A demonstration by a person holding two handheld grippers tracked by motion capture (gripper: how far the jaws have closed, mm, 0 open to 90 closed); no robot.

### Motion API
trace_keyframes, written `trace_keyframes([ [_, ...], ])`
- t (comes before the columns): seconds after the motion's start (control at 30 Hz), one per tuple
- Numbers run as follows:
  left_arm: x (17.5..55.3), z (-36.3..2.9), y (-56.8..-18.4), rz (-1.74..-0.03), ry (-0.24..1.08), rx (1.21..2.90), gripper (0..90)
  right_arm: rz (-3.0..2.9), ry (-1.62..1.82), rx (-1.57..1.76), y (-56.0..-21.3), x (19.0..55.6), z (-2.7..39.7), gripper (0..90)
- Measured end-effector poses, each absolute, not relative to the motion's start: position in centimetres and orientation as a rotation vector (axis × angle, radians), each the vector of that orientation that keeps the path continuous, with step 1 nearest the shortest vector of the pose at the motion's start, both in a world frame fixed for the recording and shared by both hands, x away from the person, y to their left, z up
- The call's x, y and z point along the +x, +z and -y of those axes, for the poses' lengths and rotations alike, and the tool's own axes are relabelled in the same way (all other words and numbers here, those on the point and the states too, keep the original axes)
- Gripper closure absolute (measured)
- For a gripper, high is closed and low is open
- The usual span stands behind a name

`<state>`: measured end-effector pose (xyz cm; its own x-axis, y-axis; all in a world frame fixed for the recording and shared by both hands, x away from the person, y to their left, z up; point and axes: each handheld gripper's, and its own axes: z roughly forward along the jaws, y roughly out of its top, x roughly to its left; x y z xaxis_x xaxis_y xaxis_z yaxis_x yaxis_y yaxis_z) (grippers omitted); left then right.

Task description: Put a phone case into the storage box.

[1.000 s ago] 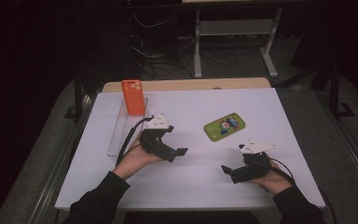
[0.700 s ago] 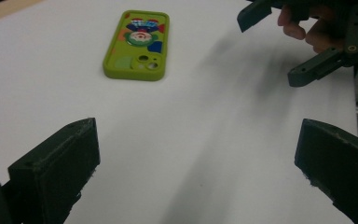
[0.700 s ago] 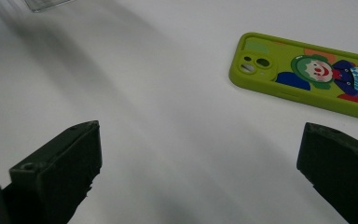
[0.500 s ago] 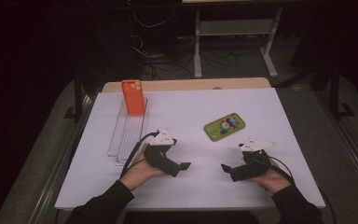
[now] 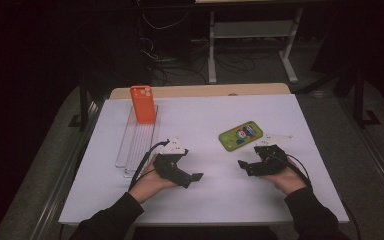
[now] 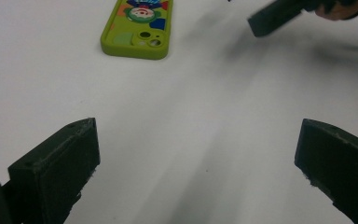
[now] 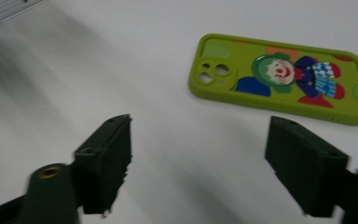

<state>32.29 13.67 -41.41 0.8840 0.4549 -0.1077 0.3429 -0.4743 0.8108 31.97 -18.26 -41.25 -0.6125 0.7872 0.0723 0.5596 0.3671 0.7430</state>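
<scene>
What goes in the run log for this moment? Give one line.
left claw: open, empty | right claw: jaws just closing, nothing between them, near green phone case | orange phone case: upright in clear rack

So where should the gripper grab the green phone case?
Probably across its two long edges, near the middle, coming down from above with the right gripper. The green case lies flat on the table, and its narrow width suits the open jaws.
</scene>
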Motion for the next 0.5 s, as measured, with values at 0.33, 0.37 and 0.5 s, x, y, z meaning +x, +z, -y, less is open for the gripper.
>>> trace_keyframes([
  [0.33,32.2,-13.4,-41.3,-0.579,0.149,2.096,0.0,-2.275,0.980,1.242,-40.3,38.0,17.7,59.3],
  [0.37,32.2,-13.5,-41.2,-0.579,0.149,2.103,0.0,-2.268,0.960,1.246,-40.2,38.6,17.7,62.3],
  [0.5,32.1,-13.6,-41.1,-0.580,0.156,2.097,0.0,-2.233,0.904,1.314,-40.2,41.2,17.8,75.5],
])
